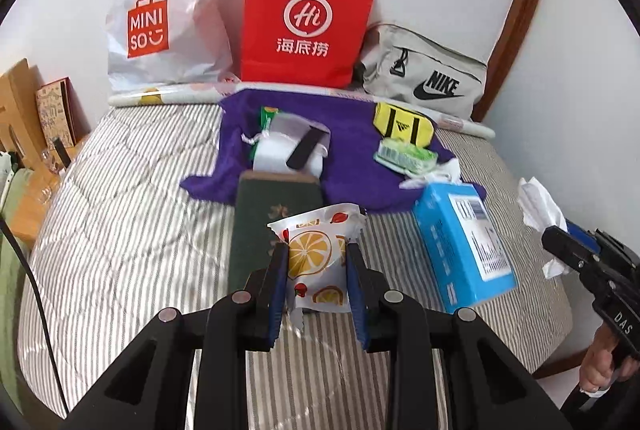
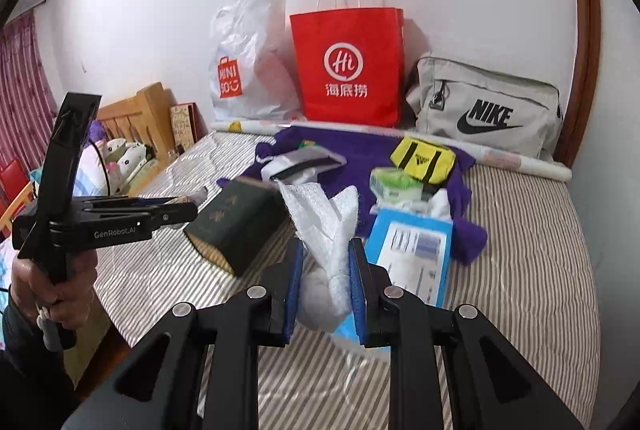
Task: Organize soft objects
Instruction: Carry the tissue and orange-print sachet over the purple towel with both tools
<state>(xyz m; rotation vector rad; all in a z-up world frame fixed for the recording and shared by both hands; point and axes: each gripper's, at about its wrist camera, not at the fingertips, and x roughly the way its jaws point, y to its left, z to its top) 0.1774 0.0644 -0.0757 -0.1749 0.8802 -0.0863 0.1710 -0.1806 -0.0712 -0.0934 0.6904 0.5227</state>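
Left wrist view: left gripper [image 1: 317, 262] clamped on a lemon-print tissue pack [image 1: 318, 254], pack pinched upright between the blue pads [image 1: 280, 282], held above the striped bed cover [image 1: 120, 222]. Below and beyond: dark green tissue box [image 1: 276, 214], blue tissue box [image 1: 464, 246] with tissue poking from its far end, green-and-white tissue pack [image 1: 404, 154], yellow Adidas pouch [image 1: 404, 124], white drawstring pouch [image 1: 288, 150], all on or beside a purple cloth [image 1: 360, 170]. Against the wall: Miniso plastic bag [image 1: 168, 14], red Haidilao paper bag [image 1: 308, 18], grey Nike bag [image 1: 428, 78]. Right gripper [image 1: 560, 246] at far right edge, white tissue [image 1: 536, 206] sticking out of it. Right wrist view: right gripper [image 2: 325, 278] closed on a crumpled white tissue [image 2: 324, 230], soft and wrinkled, bunched at the pads and fanning out above them (texture looks quilted). Left gripper [image 2: 180, 212] seen side-on at left, hand [image 2: 52, 294] on its handle; pack hidden from this angle. Progress judged early: two soft items lifted, nothing visibly sorted into any bag, most items loose on the bed. Left to do, probably: place both held pieces, then clear the remaining packs, pouches and cloth.
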